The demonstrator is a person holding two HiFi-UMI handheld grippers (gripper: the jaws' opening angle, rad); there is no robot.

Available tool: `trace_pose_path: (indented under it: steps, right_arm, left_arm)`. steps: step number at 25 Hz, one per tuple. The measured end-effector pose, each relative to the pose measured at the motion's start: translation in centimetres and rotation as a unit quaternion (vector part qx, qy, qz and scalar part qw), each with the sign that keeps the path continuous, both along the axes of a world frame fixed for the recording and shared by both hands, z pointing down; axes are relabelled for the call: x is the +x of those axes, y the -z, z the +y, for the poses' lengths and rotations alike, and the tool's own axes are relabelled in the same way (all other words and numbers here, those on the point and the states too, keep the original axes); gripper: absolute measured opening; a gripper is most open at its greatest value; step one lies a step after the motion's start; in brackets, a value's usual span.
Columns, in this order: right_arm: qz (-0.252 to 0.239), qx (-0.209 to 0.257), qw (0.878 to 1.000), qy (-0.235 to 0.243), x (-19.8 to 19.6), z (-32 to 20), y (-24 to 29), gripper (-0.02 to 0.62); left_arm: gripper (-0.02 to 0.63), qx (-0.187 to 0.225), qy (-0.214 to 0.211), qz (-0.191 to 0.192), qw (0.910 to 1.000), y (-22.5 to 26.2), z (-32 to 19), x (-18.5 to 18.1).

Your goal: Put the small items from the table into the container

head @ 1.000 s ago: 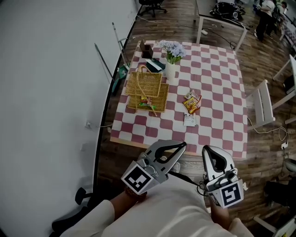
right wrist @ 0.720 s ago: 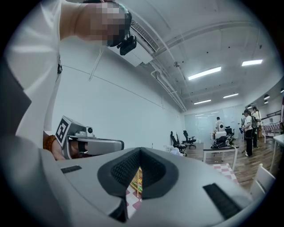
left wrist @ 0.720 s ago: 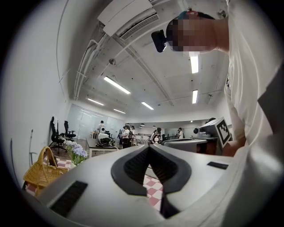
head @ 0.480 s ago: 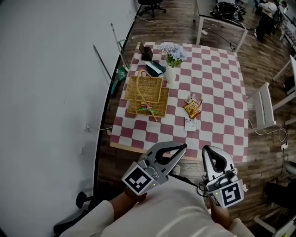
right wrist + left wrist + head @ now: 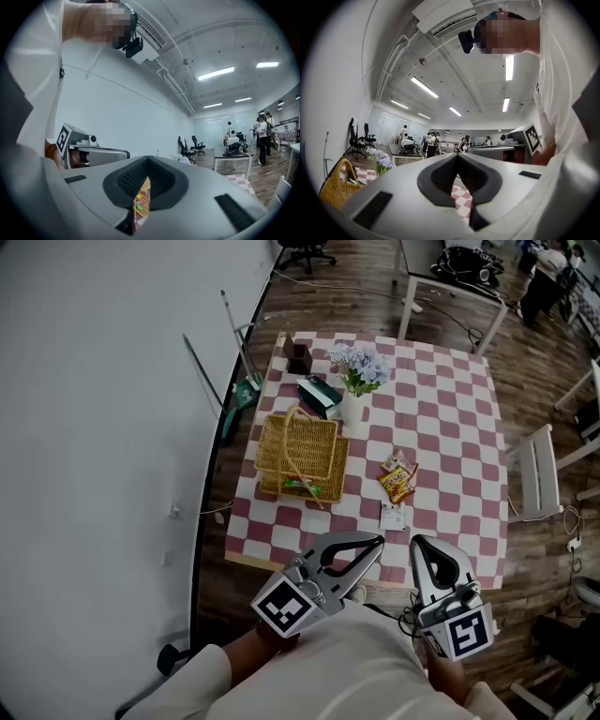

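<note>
The snack packets [image 5: 397, 481] lie loose on the checked table [image 5: 450, 418], right of centre, near the wicker basket [image 5: 298, 451] at mid-frame. Low in the frame, at the table's near edge, the left claw [image 5: 374, 543] and right claw [image 5: 418, 543] are both pressed together, empty.

- bench [image 5: 441, 427]: covered in checked cloth, matt, lying flat and smooth
- basket [image 5: 298, 451]: woven wicker, rough open weave
- snack packets [image 5: 397, 482]: glossy printed film
- vase [image 5: 353, 413]: white, smooth, looks ceramic
- floor [image 5: 375, 296]: dark wood planks, slight sheen
- left claw [image 5: 375, 543], right claw [image 5: 418, 542]: matt grey plastic shells, smooth
- pads [image 5: 443, 176]: black, finely ribbed, matt
</note>
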State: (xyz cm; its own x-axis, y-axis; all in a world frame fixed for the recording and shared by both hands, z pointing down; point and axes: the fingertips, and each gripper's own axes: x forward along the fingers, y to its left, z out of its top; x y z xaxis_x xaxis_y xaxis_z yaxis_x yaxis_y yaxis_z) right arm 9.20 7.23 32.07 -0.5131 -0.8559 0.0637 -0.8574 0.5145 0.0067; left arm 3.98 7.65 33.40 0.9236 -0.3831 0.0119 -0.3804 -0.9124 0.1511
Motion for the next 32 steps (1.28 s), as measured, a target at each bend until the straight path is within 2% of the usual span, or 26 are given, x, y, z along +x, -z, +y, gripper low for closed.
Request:
trace_pose_path:
  steps: [8,14,22,27,32]
  right_arm:
    - [0.003,0.002,1.0,-0.009,-1.9,-4.2,-0.1,0.023]
    - [0.006,0.008,1.0,-0.024,-1.7,-5.5,-0.2,0.023]
    - [0.008,0.005,1.0,-0.015,-0.4,-5.9,-0.3,0.023]
    - [0.007,-0.012,1.0,-0.02,1.0,-5.6,-1.6,0.023]
    - [0.012,-0.04,0.999,-0.021,2.0,-4.7,-3.8,0.023]
  left_arm:
    - [0.029,-0.01,-0.014,0.008,0.9998,-0.3,-3.8,-1.3]
    - [0.029,-0.017,-0.019,0.001,0.9997,-0.9,-5.2,-1.6]
    - [0.029,-0.021,-0.004,-0.002,0.9998,-0.8,-5.7,-0.5]
    - [0.029,-0.026,-0.005,-0.009,0.9996,-1.8,-5.3,0.7]
    - [0.029,-0.051,-0.007,-0.018,0.9985,-3.7,-4.4,1.6]
